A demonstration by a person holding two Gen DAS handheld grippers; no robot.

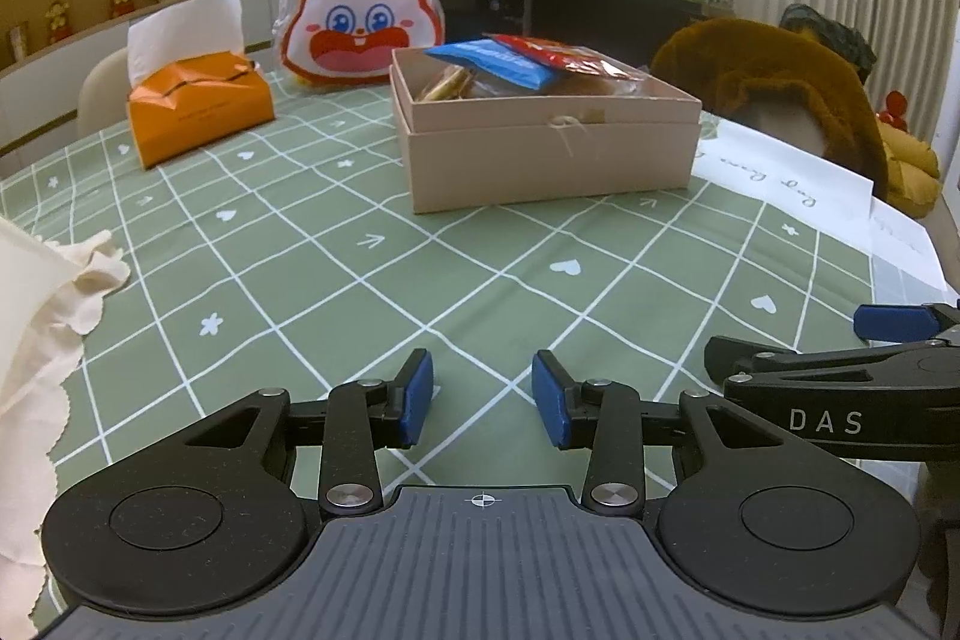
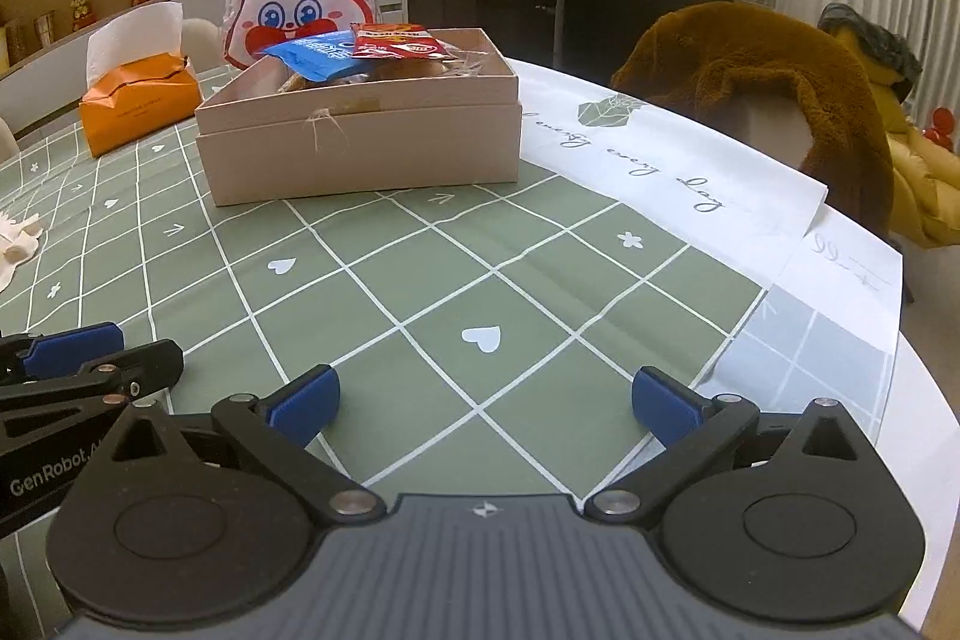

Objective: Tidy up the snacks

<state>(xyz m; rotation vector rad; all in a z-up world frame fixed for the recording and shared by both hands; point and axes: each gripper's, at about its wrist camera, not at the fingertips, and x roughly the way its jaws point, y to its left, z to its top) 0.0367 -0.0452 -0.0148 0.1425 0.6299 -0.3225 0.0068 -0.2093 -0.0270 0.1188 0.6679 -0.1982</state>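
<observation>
1. I see a table point(image 1: 420, 280) under a green checked cloth, with shelves of figurines behind it.
2. A brown coat point(image 2: 750, 58) hangs over a chair on the far right.
3. The beige box point(image 1: 540, 148) stands mid-table with its top off; the blue packet point(image 1: 492, 61) and red packet point(image 1: 558, 52) lie on the other snacks inside it.
4. A rabbit bag point(image 1: 360, 10) and an orange tissue box point(image 1: 198, 106) sit behind and left of it.
5. My left gripper point(image 1: 483, 397) hovers near the cloth, jaws partly spread and holding nothing.
6. My right gripper point(image 2: 483, 397) is beside it, spread wide and holding nothing.
</observation>
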